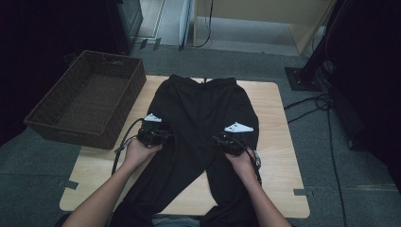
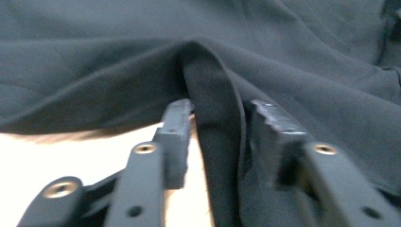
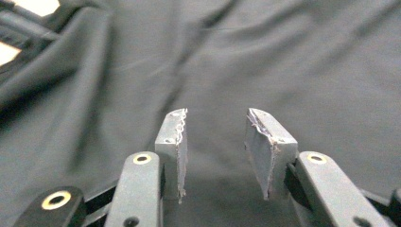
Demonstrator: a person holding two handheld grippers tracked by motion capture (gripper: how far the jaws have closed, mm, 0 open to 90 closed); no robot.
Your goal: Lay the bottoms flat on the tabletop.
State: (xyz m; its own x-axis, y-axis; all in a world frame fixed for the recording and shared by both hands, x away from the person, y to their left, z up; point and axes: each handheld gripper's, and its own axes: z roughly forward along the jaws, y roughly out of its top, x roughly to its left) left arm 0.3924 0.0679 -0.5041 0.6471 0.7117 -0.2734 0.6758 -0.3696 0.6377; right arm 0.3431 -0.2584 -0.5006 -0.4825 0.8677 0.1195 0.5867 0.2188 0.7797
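A pair of black trousers point(image 1: 201, 118) lies flat on the wooden table point(image 1: 279, 156), waistband at the far edge and the two legs running toward the near edge, where they hang over by the person's lap. Spread this way, both outer seams are within reach of the two hands, which suits smoothing or folding the garment.

The left tool point(image 1: 153, 134) sits at the left edge of the trousers, about halfway down the left leg. In the left gripper view its jaws stand on either side of a raised ridge of black cloth point(image 2: 213, 137), with the bare table showing pale to the left. A narrow gap shows between the left pad and the fold, so the jaws look partly closed around the cloth rather than firmly clamped on it; the pinch seems meant to catch the leg's edge so it can be lifted or drawn across.

The right tool point(image 1: 230, 142) hovers over the right leg, nearer the middle of the garment. In the right gripper view its jaws stand apart with nothing between them, only smooth dark fabric point(image 3: 283, 71) beyond.

A brown wicker basket point(image 1: 47, 118) rests at the far left, overlapping the table corner, likely the place for the folded trousers.
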